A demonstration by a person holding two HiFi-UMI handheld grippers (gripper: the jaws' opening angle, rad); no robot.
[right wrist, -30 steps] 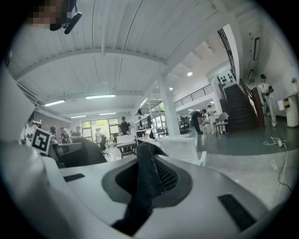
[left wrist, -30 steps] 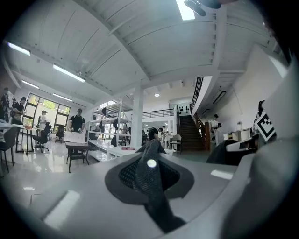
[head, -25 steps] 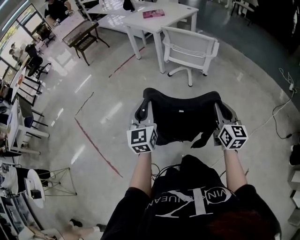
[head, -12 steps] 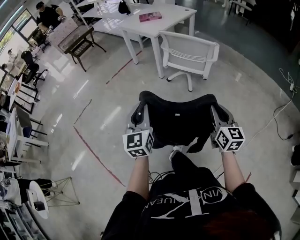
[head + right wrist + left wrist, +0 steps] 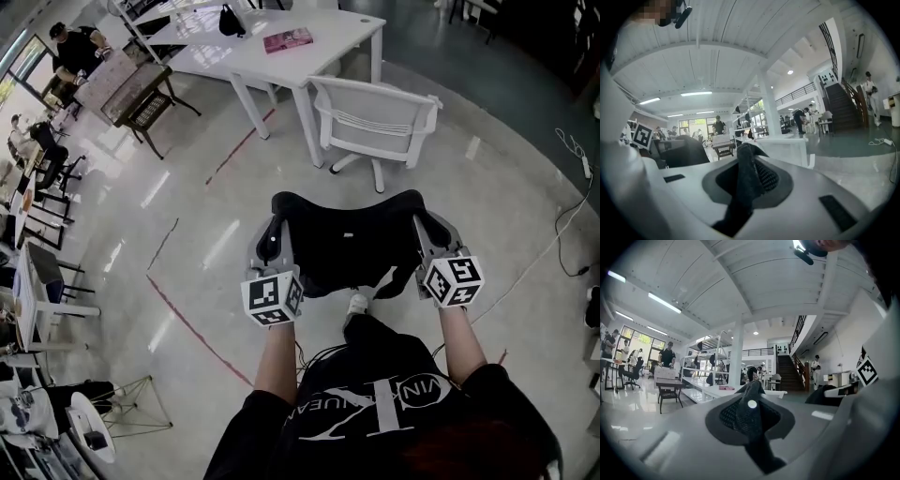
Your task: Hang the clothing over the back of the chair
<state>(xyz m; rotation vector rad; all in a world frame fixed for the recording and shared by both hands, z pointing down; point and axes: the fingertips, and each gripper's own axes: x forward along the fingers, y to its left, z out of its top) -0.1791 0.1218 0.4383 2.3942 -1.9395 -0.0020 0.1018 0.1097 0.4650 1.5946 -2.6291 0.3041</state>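
A black garment [image 5: 352,246] hangs spread out between my two grippers, over the floor in front of the person. My left gripper [image 5: 272,228] is shut on the garment's left upper corner, where a fold of black fabric [image 5: 750,413] is pinched between the jaws. My right gripper [image 5: 431,225] is shut on the right upper corner, with dark cloth [image 5: 746,180] squeezed in its jaws. The white chair [image 5: 377,111] stands just beyond the garment, its slatted back facing me, a short gap away. It also shows in the right gripper view as a white chair [image 5: 787,150] ahead.
A white table [image 5: 319,52] stands behind the chair, with a pink book [image 5: 288,39] and a black bag [image 5: 230,19] on it. A dark bench [image 5: 136,86] is at far left, red tape lines [image 5: 192,319] mark the floor, and a cable [image 5: 570,211] trails at right.
Both grippers have carried the stretched garment forward toward the white chair, and the person has stepped forward too. The grip on each corner is unchanged.
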